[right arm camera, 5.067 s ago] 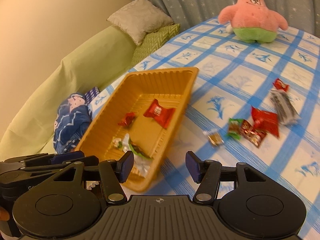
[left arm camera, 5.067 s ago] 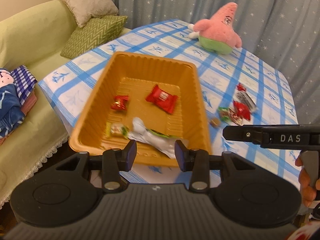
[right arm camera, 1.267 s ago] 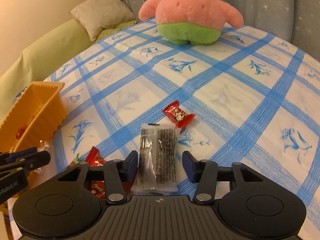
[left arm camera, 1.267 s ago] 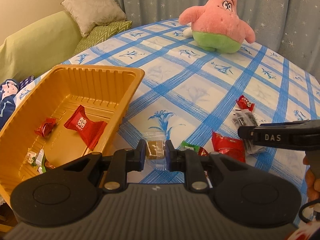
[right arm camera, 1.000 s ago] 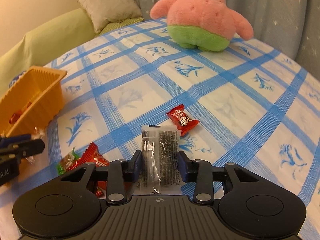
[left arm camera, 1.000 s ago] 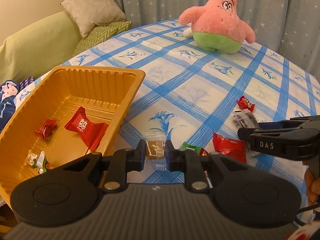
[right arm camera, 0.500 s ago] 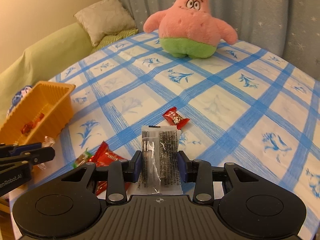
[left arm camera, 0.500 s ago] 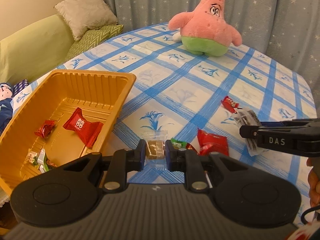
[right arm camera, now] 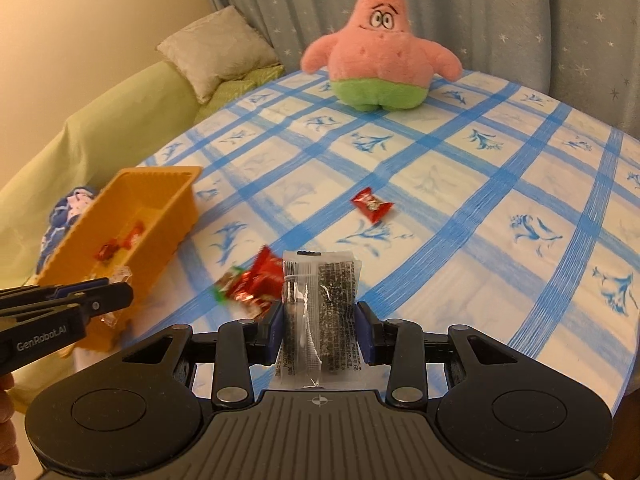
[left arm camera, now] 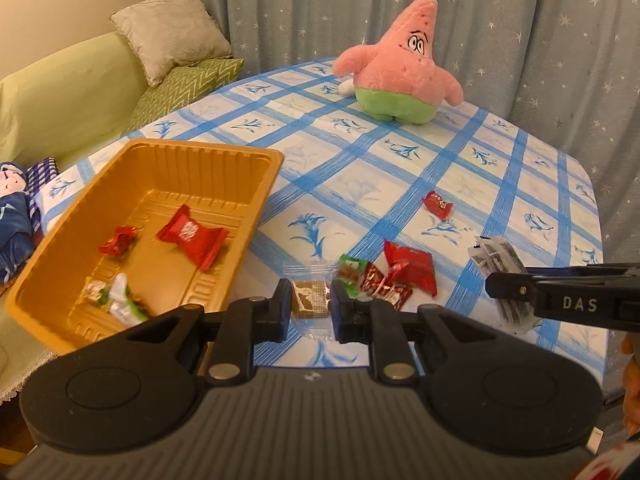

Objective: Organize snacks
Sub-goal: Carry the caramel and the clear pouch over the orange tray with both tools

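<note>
left gripper [left arm camera: 310, 306]: it is clenching a small brown sweet in a clear wrapper [left arm camera: 308, 300], pinched across its short width, above the bench [left arm camera: 400, 176].
right gripper [right arm camera: 320, 326]: it is gripping a clear packet of dark seaweed [right arm camera: 320, 312] by its two long sides; the packet's long axis is running forward along the fingers.
tray [left arm camera: 208, 152]: the orange tray is sitting at the left side of the bench with several wrapped snacks already lying in it, among them a red sweet [left arm camera: 192, 236].
which way the tray lies: to the left of both grippers; the left gripper is sitting just beside the tray's near right corner, while the right gripper is well apart from it, with the left gripper in between.
nearer hand: the left, by my judgement, so its sweet looks likely to go in first.
loose snacks: a red and green cluster [left arm camera: 384, 280] and a single red sweet [right arm camera: 370, 205] are lying on the bench, not yet gathered.
</note>
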`<state>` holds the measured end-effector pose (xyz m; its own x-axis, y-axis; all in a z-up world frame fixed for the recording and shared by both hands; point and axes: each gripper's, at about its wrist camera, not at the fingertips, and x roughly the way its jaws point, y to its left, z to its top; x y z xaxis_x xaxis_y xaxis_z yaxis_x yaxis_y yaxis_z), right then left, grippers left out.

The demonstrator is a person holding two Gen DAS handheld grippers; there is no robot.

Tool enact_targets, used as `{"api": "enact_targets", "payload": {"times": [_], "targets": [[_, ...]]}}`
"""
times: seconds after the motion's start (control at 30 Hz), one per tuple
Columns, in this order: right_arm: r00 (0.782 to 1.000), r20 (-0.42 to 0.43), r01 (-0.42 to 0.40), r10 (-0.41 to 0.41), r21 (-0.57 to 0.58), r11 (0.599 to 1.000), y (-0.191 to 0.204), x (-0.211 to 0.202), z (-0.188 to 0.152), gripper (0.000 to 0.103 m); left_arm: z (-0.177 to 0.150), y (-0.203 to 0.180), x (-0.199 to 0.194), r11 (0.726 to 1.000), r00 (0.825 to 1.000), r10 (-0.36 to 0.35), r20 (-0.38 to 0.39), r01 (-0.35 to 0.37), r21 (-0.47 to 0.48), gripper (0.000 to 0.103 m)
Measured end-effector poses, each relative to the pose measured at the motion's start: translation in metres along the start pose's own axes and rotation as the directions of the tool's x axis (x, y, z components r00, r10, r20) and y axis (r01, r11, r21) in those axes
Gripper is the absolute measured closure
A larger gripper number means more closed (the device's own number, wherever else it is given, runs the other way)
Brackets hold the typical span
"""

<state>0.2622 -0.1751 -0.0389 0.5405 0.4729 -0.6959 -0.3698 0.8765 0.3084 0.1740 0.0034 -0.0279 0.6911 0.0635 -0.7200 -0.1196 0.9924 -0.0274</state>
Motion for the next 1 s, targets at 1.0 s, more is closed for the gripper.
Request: {"api": "enact_targets", "payload": {"times": [1.0], "targets": [[0.981, -0.019, -0.193, 0.193, -0.095, 0.976, 0.179, 0.008, -0.006, 0.065, -0.007, 0.153, -0.047, 0.996, 0.998, 0.053, 0.031, -0.051, -0.076, 0.085]]}}
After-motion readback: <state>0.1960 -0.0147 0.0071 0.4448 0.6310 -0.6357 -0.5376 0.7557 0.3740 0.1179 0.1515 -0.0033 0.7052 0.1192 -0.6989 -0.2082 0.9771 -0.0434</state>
